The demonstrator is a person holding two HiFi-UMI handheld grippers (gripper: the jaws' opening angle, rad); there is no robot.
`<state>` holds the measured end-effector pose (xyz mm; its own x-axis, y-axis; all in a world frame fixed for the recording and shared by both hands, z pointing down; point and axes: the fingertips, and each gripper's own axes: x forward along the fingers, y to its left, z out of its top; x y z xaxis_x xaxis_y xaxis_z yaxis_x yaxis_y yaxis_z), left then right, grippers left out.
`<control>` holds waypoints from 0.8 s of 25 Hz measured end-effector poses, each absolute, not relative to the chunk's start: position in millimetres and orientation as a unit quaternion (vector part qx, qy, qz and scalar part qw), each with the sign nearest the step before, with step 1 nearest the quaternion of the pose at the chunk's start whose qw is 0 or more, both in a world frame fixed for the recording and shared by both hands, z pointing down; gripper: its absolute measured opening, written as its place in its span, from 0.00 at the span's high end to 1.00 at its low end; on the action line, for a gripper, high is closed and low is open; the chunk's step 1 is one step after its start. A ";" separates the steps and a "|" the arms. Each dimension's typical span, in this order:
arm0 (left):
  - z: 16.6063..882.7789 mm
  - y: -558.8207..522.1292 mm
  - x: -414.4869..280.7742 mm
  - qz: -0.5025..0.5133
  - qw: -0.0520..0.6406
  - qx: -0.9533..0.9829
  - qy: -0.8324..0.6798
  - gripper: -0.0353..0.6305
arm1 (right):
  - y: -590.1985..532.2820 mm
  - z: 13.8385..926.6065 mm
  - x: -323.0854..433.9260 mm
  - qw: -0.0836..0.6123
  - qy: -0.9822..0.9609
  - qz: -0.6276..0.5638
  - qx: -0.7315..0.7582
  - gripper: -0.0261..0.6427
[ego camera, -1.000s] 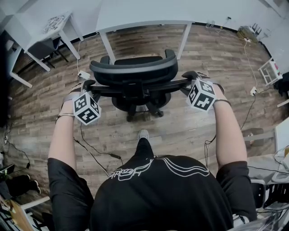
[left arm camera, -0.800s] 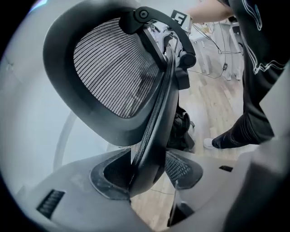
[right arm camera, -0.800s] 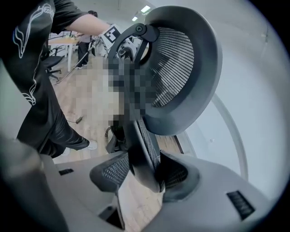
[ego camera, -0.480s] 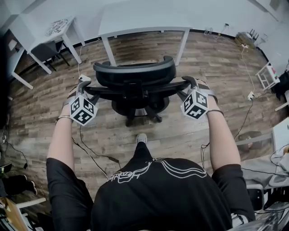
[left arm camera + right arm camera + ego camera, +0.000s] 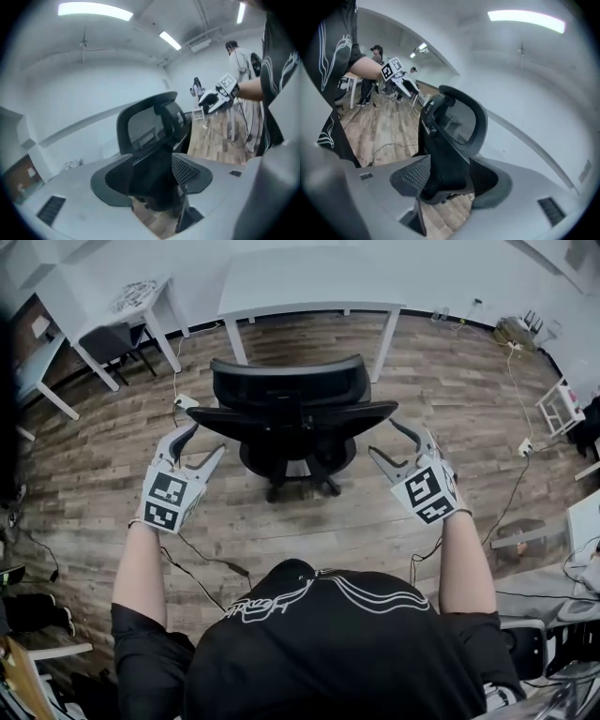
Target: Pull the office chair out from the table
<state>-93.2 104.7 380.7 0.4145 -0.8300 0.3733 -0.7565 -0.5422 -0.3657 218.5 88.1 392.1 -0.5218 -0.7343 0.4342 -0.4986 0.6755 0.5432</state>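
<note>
The black office chair stands on the wood floor, its back towards me, a little out from the white table. My left gripper hangs open off the chair's left armrest, touching nothing. My right gripper is off the right armrest with its jaws opening and nothing between them. In the left gripper view the chair shows beyond the spread jaws of the gripper, apart from them. The right gripper view shows the chair likewise, past that gripper.
More white tables stand at the far left, with a dark seat under them. A power strip and cables lie on the floor left of the chair. A white rack is at the right. People stand in the background.
Both grippers have come off the chair's armrests, drawn back towards me and lifted, with their jaws spread wider. The chair stays put.
</note>
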 end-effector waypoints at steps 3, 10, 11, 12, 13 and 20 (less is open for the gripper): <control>355.4 132.2 -50.8 -0.172 0.036 -0.882 0.438 0.56 | 120.3 369.4 199.7 0.283 -0.875 -0.171 0.353 0.55; 304.1 207.4 10.2 -0.023 -0.030 -0.934 0.355 0.62 | 206.3 310.1 148.0 0.141 -0.935 -0.103 0.308 0.66; 296.1 220.5 8.9 -0.004 -0.043 -0.936 0.348 0.63 | 217.4 302.1 139.2 0.124 -0.938 -0.102 0.306 0.71; 289.2 234.1 5.3 0.013 -0.052 -0.938 0.344 0.65 | 227.9 296.9 130.9 0.115 -0.939 -0.101 0.307 0.75; 284.1 247.5 -0.1 0.024 -0.057 -0.938 0.342 0.68 | 237.8 294.4 123.0 0.111 -0.940 -0.098 0.309 0.79; 271.5 331.1 -53.8 0.072 -0.085 -0.931 0.349 0.92 | 322.5 277.2 69.9 0.025 -0.959 0.007 0.281 0.90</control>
